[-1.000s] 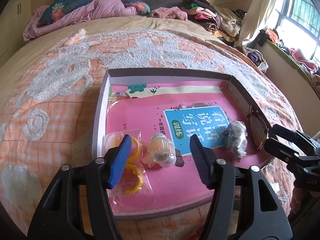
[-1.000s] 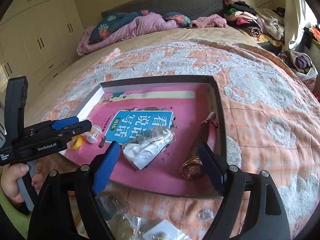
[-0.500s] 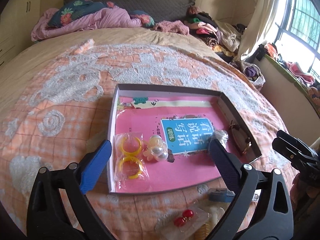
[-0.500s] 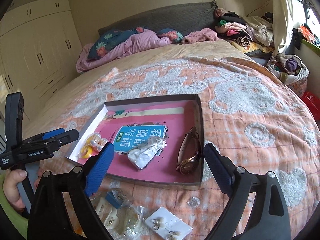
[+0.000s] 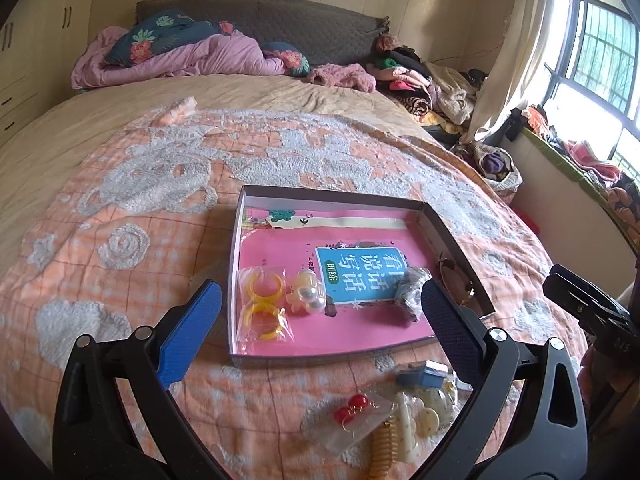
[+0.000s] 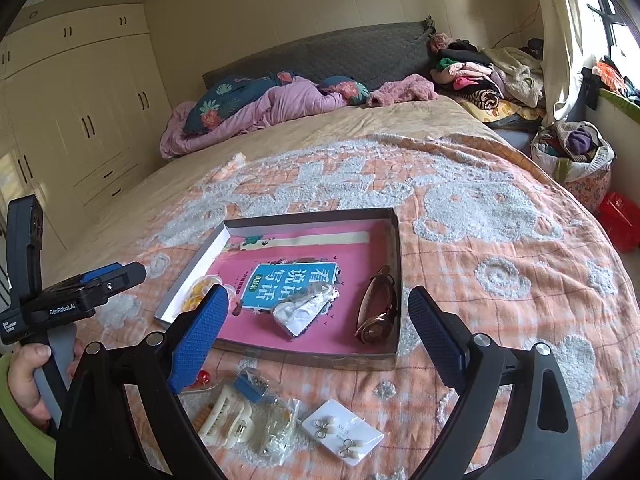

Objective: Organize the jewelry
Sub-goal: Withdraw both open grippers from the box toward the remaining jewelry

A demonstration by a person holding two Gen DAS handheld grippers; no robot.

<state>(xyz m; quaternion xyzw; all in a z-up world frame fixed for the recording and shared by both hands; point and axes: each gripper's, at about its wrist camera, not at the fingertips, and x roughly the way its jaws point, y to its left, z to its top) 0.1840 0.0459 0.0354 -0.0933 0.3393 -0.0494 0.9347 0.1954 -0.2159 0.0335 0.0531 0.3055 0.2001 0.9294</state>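
Note:
A shallow box (image 5: 236,264) (image 6: 394,256) with a pink book in it lies on the bed. In it are bagged yellow rings (image 5: 262,304), a pearl hair clip (image 5: 308,298), a crumpled silver bag (image 6: 306,310) and a watch (image 6: 378,312). Loose pieces lie on the blanket in front of the box: red earrings (image 5: 352,406), a cream claw clip (image 6: 224,418), a blue clip (image 6: 250,386) and an earring card (image 6: 340,436). My left gripper (image 5: 318,328) is open and empty above the box's near edge. My right gripper (image 6: 316,340) is open and empty, above the loose pieces.
The bed has an orange and white blanket (image 6: 500,248). Pink bedding and pillows (image 6: 260,108) lie at the headboard, with piled clothes (image 6: 480,76) at the right. Wardrobes (image 6: 80,120) stand at the left, a window (image 5: 592,48) at the right.
Both grippers have pulled back and up from the box and opened wider. The left one left the pearl clip in the box. The loose pieces in front of the box have come into view.

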